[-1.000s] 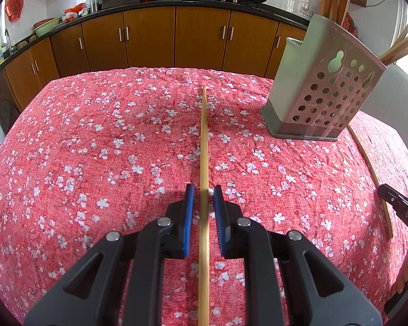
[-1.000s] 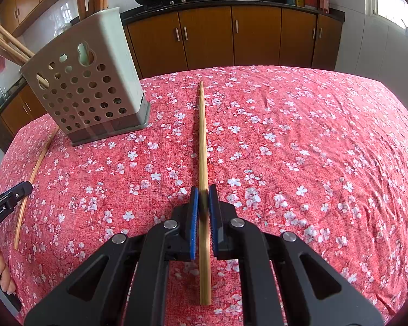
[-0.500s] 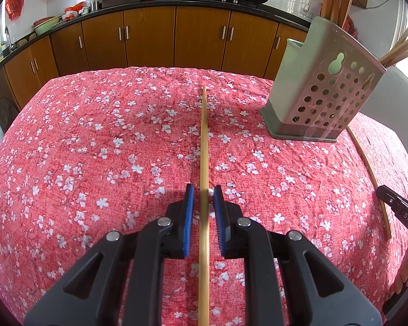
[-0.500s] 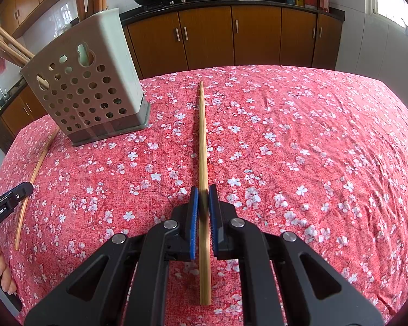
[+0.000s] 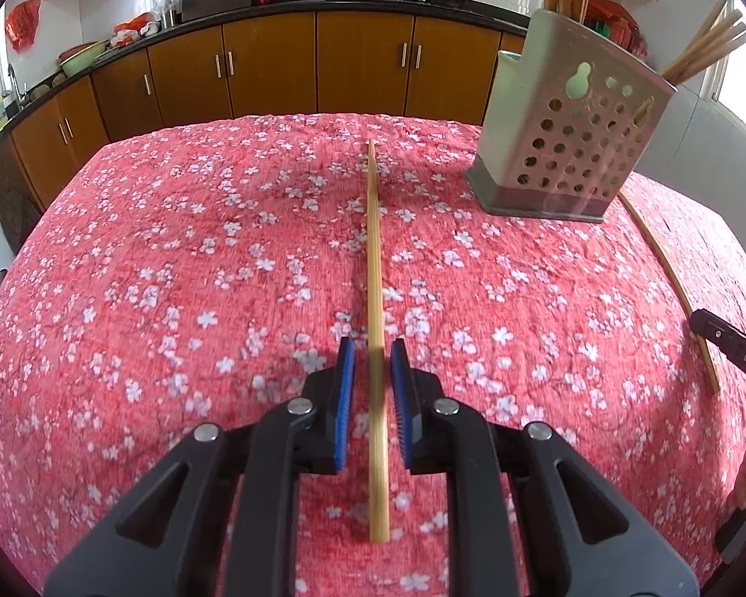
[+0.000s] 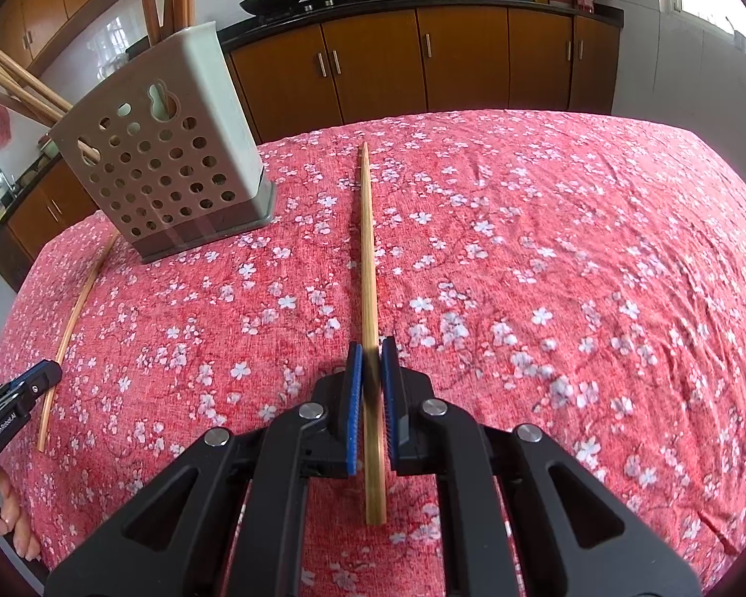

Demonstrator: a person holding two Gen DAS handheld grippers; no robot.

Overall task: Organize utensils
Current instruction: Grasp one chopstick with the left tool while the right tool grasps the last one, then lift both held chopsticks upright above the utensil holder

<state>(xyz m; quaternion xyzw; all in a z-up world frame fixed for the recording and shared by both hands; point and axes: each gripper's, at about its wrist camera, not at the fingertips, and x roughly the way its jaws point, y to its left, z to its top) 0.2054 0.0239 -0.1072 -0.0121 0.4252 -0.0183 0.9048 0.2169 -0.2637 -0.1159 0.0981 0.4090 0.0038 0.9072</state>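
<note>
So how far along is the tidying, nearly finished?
Partly. Done: several chopsticks already stand in the holder. In hand: the right gripper is shut on the right chopstick, and the left gripper straddles the left chopstick without gripping it yet. Left: both of these two need to go into the holder.

the cloth (image 5: 174, 268) on the table is woven fabric, matt and slightly crinkled. the chopstick (image 5: 376, 258) looks like bare bamboo, smooth and dull. the holder (image 5: 567, 149) is perforated plastic with a soft sheen. the left gripper (image 5: 373, 383) and right gripper (image 6: 371, 380) have matt black plastic bodies, ribbed blue pads (image 6: 354, 398) and shiny metal pins. the cabinets (image 5: 363, 64) are glossy wood.
</note>
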